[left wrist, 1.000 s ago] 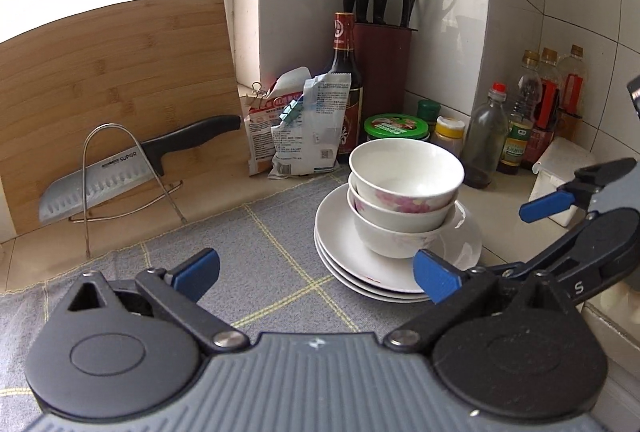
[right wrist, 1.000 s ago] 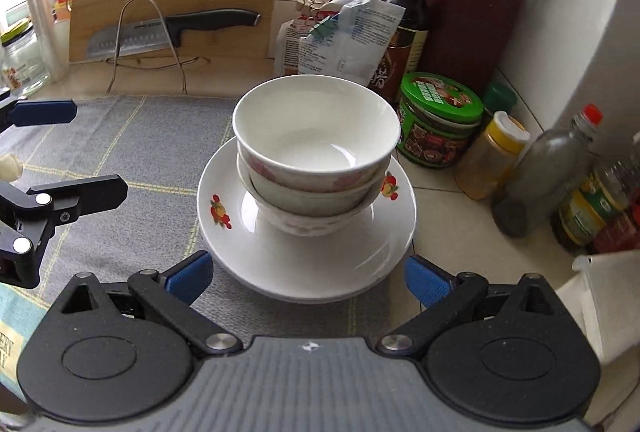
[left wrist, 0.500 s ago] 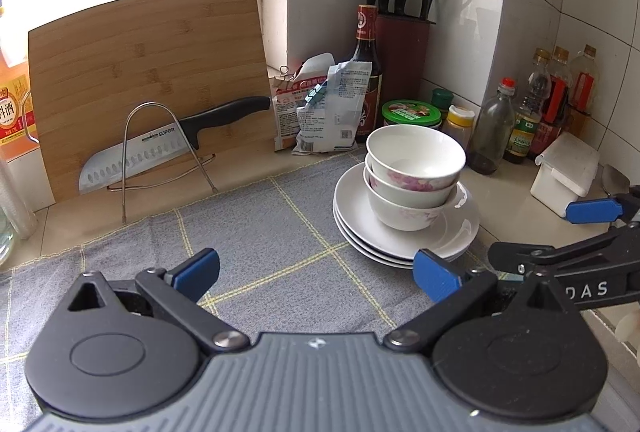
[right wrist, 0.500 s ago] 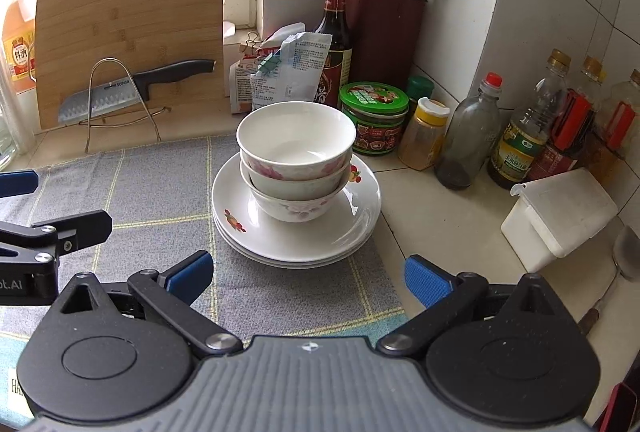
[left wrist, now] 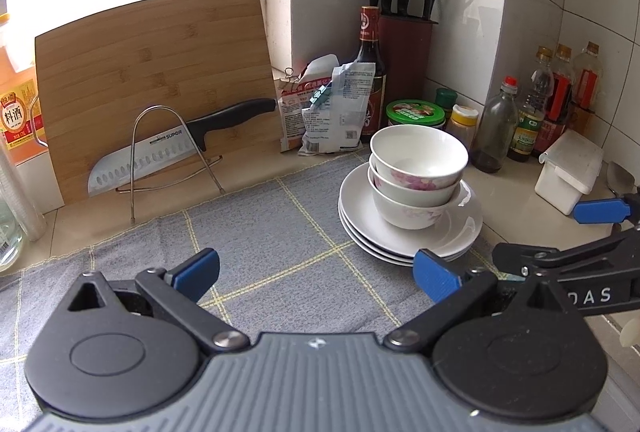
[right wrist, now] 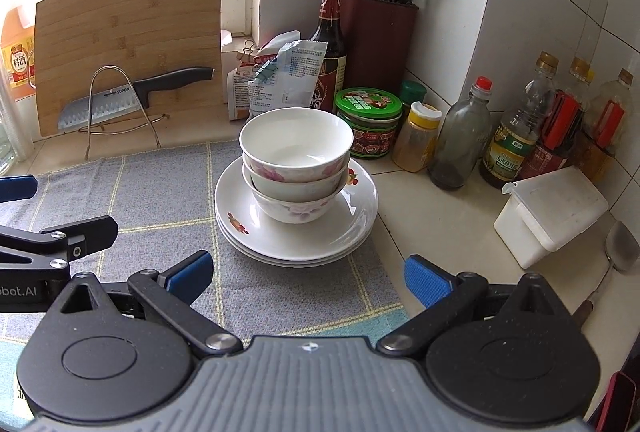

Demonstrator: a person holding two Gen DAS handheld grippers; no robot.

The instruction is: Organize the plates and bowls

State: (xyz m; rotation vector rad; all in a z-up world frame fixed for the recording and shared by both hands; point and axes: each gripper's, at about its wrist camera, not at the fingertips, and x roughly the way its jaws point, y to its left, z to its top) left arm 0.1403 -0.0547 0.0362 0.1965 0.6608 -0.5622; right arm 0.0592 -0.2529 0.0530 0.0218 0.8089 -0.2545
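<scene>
Both grippers hang released over the near part of the grey checked cloth point(left wrist: 280, 244), blue pads spread wide with nothing between them. The left gripper point(left wrist: 316, 274) sits over the cloth's middle. The right gripper point(right wrist: 306, 274) sits just short of the dishes, and in the left wrist view one of its blue fingertips point(left wrist: 598, 211) pokes in at the right edge.

The stack of white plates point(right wrist: 296, 232), printed with small red flowers, rests on the cloth's right edge, its rim overhanging onto the bare beige counter point(right wrist: 440, 228). Three nested bowls point(right wrist: 296, 159) with pink floral sides stand upright in the centre of the top plate.

Behind the stack, toward the tiled back wall, stand a green-lidded jar point(right wrist: 368, 121), a yellow-capped spice jar point(right wrist: 416, 135) and a red-capped glass bottle point(right wrist: 460, 139). A dark sauce bottle point(right wrist: 330, 47) and a maroon knife block point(right wrist: 378, 39) fill the corner, with clipped food packets point(right wrist: 276, 79) leaning in front. At the counter's back left a bamboo cutting board point(left wrist: 152, 87) stands tilted against the window, a Supor cleaver point(left wrist: 176, 147) propped on a wire rack point(left wrist: 168, 155) before it. A white lidded plastic box point(right wrist: 552, 213) lies near the counter's right edge, a metal spatula point(right wrist: 618, 248) just beside it.
</scene>
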